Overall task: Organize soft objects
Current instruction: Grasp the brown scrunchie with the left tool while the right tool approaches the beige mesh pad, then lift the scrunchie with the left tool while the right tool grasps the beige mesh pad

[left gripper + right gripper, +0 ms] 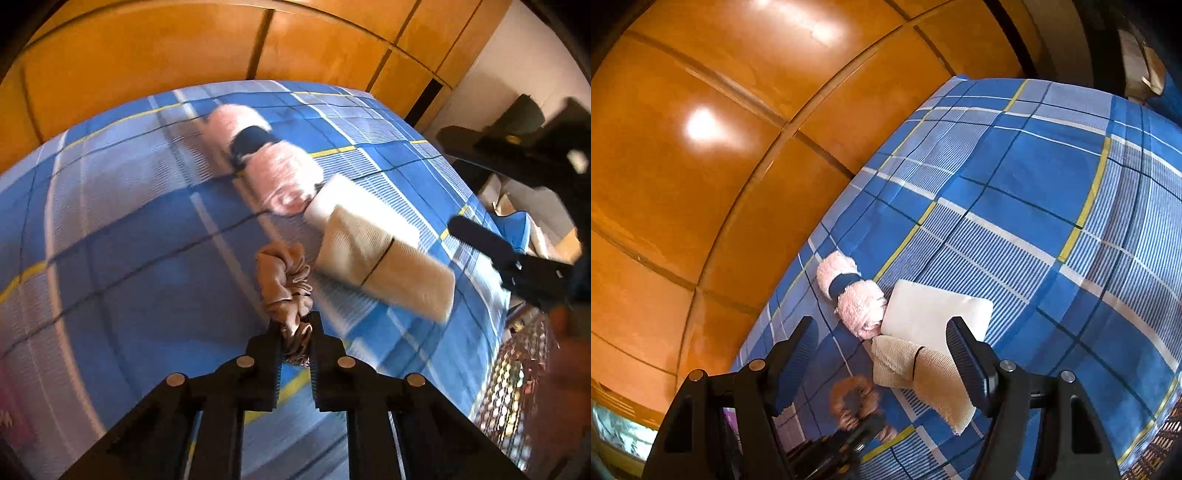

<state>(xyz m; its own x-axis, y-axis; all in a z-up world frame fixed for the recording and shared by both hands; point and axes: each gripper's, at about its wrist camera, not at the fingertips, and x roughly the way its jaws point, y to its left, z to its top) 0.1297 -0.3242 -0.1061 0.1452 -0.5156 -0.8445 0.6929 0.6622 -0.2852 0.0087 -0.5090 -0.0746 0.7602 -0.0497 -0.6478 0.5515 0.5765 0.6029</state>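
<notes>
Surface was a bed (122, 221) under a blue plaid sheet, orange wooden cupboard doors (155, 48) behind it.

Left gripper (295, 343) was clenched on a tan scrunchie (284, 280); the jaws pinched only the near edge of the ring, and the rest of it lay bunched on the sheet ahead of the fingertips. The left wrist view was blurred.

Right gripper (882, 354) was released, jaws standing wide with nothing between them, poised above the sheet and apart from every item.

Outward from the scrunchie: a beige ribbed cloth (384, 262) just beside it, with a dark band round it, partly overlying a white pad (934, 314). A rolled pink towel (857, 295) with a dark blue band touched the pad's far corner. A mesh basket (517, 376) showed at the bed's edge, near the person's hand (569, 354).

Risks, as judged:
- Thin edge grip on gathered fabric; the scrunchie could slip out on lifting
- Jaws may have caught a fold of sheet with it, dragging the cloth nearby
- Items lay touching, so a careless sweep could undo the row
</notes>
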